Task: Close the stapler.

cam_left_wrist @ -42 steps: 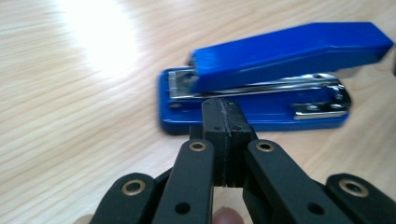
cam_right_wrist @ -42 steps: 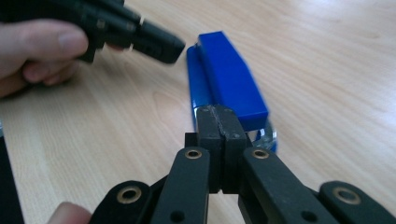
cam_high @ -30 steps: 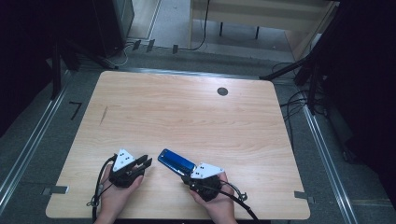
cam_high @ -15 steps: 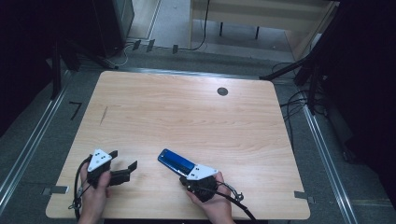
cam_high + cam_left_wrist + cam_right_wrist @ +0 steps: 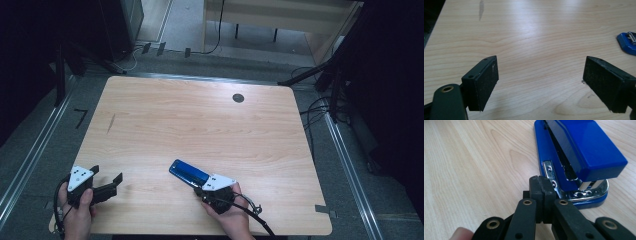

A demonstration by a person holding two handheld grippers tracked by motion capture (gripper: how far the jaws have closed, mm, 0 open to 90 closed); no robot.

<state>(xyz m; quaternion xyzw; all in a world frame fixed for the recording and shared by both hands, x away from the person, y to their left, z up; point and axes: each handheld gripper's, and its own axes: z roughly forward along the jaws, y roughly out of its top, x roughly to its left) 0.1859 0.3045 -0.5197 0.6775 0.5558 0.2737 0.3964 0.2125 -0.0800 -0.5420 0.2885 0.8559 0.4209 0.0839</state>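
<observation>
Since the earlier frames, the left tongs (image 5: 107, 186) have been drawn away from the blue stapler (image 5: 188, 173) toward the table's (image 5: 200, 125) near left corner, while the right tongs (image 5: 200, 190) have been kept at the stapler's near end. The stapler is seen lying flat on the table, toward its near edge and a little right of the middle, with its long axis slanted away to the left.

In the right gripper view, the right tongs (image 5: 541, 187) are seen pressed shut, pad against pad, with nothing caught between them; their tips are placed just at the stapler's (image 5: 576, 157) metal hinge end, and whether they touch it cannot be told. In the left gripper view, the left tongs (image 5: 540, 82) are held wide open over bare wood, well apart from the stapler (image 5: 627, 43), of which a blue corner is seen at the far right. A dark round hole (image 5: 238, 98) is seen in the table, far beyond the stapler.
</observation>
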